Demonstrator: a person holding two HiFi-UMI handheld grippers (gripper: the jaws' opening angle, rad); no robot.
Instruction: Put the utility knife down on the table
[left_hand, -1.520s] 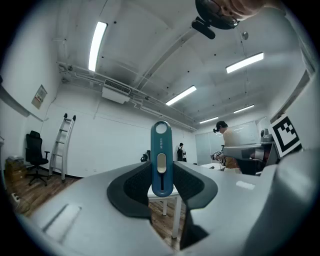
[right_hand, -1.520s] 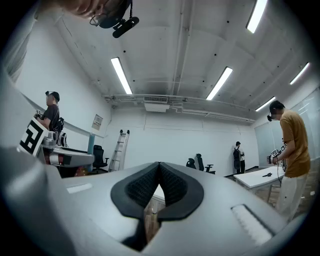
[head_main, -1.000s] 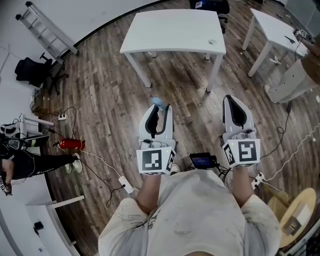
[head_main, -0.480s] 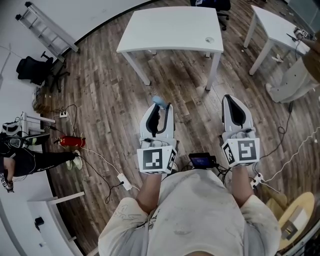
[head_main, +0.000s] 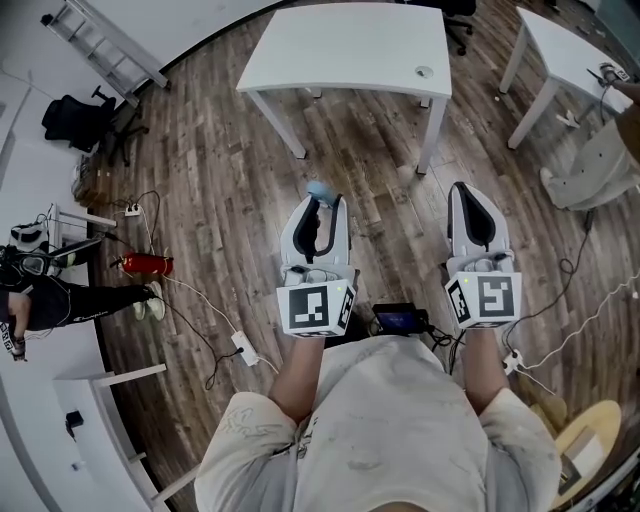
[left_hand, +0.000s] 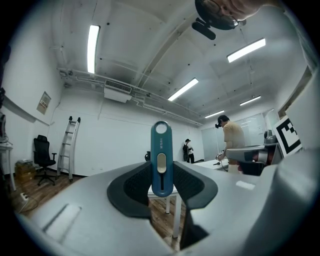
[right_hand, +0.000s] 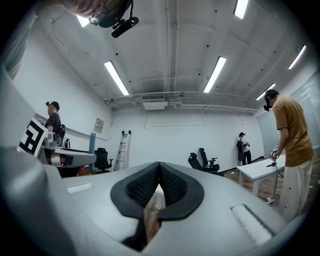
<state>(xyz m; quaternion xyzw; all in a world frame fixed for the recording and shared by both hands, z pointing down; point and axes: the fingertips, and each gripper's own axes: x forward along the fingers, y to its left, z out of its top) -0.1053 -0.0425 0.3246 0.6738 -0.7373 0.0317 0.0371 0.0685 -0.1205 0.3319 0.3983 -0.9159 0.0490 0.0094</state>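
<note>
Utility knife (left_hand: 161, 160), one, pinched upright between left gripper's (head_main: 318, 210) two fingers (left_hand: 134, 185); right gripper's (right_hand: 159, 169) two fingers (right_hand: 142, 189) pressed together.

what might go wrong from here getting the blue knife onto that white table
1. The utility knife stands upright in the left claw, pinched only near its lower end, so it might tip or slip in transit.
2. It hangs over the wood floor, short of the table; opening now would likely drop it.
3. A power strip with cables lies close to where the person stands, a possible trip hazard.
</note>
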